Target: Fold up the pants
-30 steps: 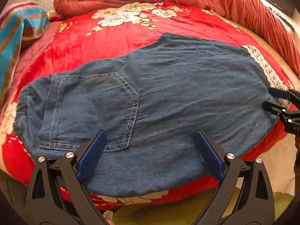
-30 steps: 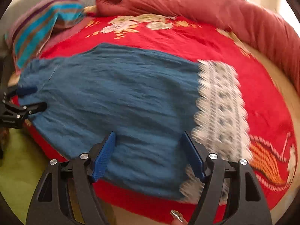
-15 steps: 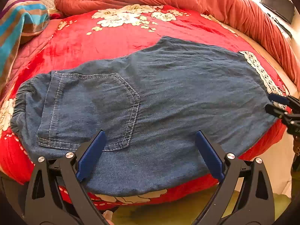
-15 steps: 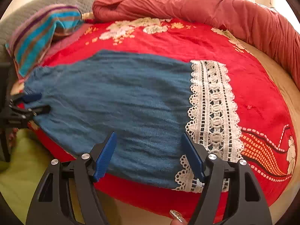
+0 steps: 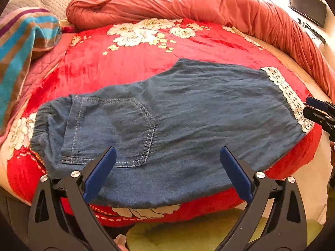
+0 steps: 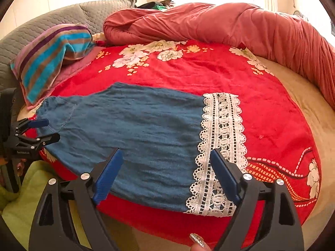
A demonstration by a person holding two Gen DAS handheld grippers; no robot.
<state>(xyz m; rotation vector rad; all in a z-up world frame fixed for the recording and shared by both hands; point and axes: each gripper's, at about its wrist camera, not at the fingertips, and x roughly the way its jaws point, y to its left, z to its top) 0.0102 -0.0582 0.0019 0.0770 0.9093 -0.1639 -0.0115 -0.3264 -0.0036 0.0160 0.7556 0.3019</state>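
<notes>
Blue denim pants [image 5: 188,115] lie flat on the red floral blanket [image 5: 129,67], folded lengthwise, waistband to the left. A stitched back pocket [image 5: 113,129] faces up. A white lace hem [image 6: 222,146] ends the leg on the right. My left gripper [image 5: 167,152] hovers open over the pocket end with nothing between its fingers. My right gripper [image 6: 166,154] hangs above the leg near the lace. Its jaws are opening and grip no cloth. Each gripper also shows at the edge of the other's view: right gripper [image 5: 316,110], left gripper [image 6: 39,129].
A rolled salmon duvet [image 5: 209,6] runs along the far side and right of the bed. A striped towel [image 6: 52,56] and a grey quilted pillow [image 6: 41,25] lie at the far left. Green cloth [image 5: 188,234] sits below the near bed edge. A fingernail [image 6: 197,239] shows at the bottom.
Both grippers have lifted and drawn back from the pants, so more of the bed shows. The right jaws have spread wider. The pants lie as before.
</notes>
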